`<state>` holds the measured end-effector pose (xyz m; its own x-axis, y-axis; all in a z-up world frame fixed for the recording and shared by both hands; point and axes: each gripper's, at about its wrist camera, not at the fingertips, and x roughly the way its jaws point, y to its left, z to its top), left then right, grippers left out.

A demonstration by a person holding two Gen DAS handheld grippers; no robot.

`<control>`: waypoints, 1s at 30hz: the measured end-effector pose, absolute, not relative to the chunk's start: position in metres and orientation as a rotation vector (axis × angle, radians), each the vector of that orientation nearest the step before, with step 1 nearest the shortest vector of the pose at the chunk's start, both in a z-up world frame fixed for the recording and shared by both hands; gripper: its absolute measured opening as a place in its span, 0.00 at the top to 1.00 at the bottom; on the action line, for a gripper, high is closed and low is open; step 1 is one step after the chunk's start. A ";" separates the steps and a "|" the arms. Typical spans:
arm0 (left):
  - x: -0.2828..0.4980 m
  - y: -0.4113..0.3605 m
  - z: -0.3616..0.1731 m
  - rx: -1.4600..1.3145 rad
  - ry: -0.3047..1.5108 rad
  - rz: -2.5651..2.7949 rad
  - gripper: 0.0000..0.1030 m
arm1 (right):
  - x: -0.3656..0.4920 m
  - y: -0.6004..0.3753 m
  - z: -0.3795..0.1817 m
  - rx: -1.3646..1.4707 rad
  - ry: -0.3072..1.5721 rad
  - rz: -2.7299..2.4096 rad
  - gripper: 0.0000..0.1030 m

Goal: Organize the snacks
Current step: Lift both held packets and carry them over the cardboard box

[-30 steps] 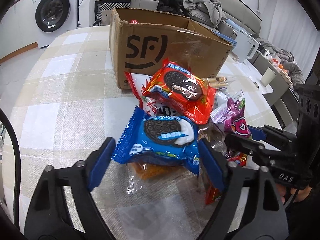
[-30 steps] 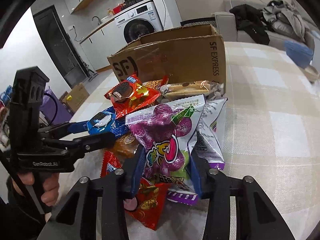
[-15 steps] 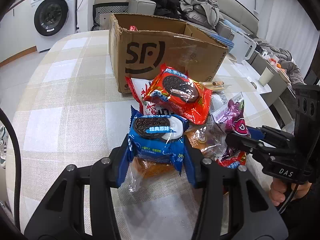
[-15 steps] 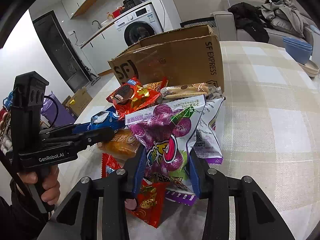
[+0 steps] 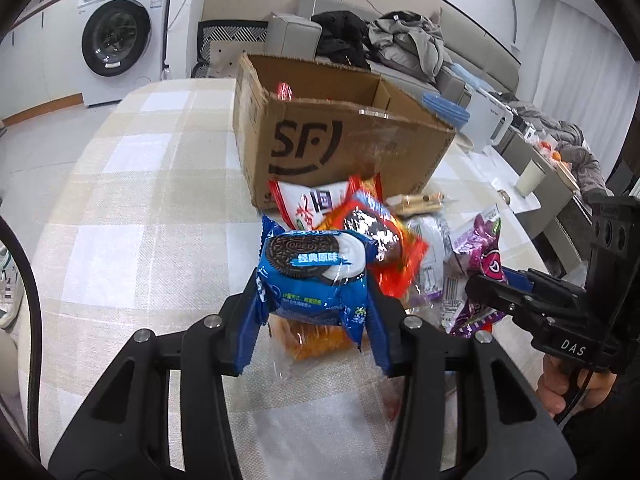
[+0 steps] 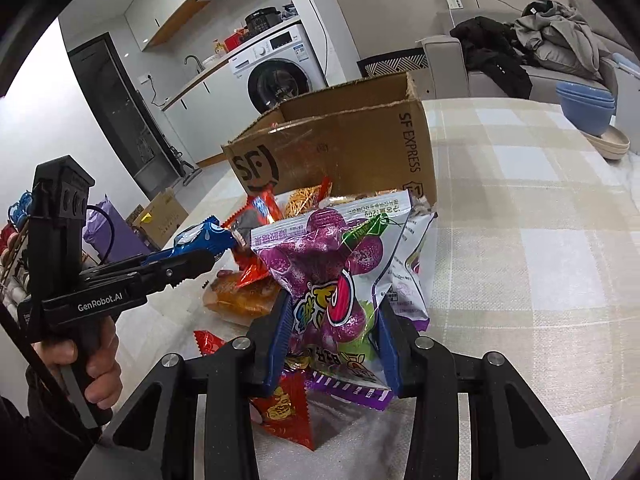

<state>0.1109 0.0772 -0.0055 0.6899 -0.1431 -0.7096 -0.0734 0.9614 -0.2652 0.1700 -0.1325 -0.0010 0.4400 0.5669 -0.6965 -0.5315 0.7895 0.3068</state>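
Note:
My left gripper [image 5: 314, 312] is shut on a blue Oreo pack [image 5: 316, 272] and holds it lifted above the snack pile. My right gripper [image 6: 332, 332] is shut on a purple grape candy bag [image 6: 332, 272], also lifted. An open SF cardboard box [image 5: 344, 140] stands behind the pile; it also shows in the right wrist view [image 6: 344, 148]. A red Oreo pack [image 5: 384, 240], a white and red bag [image 5: 312, 204] and an orange pastry pack [image 5: 316, 336] lie on the table below. The right gripper shows in the left wrist view [image 5: 492, 292], the left gripper in the right wrist view [image 6: 188, 264].
The table has a checked beige cloth [image 5: 152, 200]. Blue bowls [image 6: 588, 108] stand at the far right edge. A small red packet [image 6: 284, 412] lies under my right gripper. A white cup [image 5: 530, 176] and a washing machine [image 5: 120, 40] are beyond the table.
My left gripper has shut on the blue Oreo pack and lifted it off the pile. My right gripper has raised the purple bag a little. The red Oreo pack has shifted.

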 end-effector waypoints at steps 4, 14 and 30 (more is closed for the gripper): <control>0.105 0.079 0.008 -0.282 0.786 -0.041 0.59 | 0.165 -0.136 0.006 0.058 0.851 0.691 0.61; 0.094 0.077 0.038 -0.267 0.737 -0.039 0.59 | 0.161 -0.141 0.029 0.067 0.780 0.705 0.61; 0.102 0.072 0.077 -0.234 0.681 -0.053 0.59 | 0.165 -0.139 0.058 0.087 0.674 0.705 0.61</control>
<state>0.1021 0.0717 0.0766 0.7770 -0.1252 -0.6170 -0.0275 0.9723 -0.2320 0.1650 -0.1391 0.0576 0.5616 0.6244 -0.5429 -0.5704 0.7675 0.2925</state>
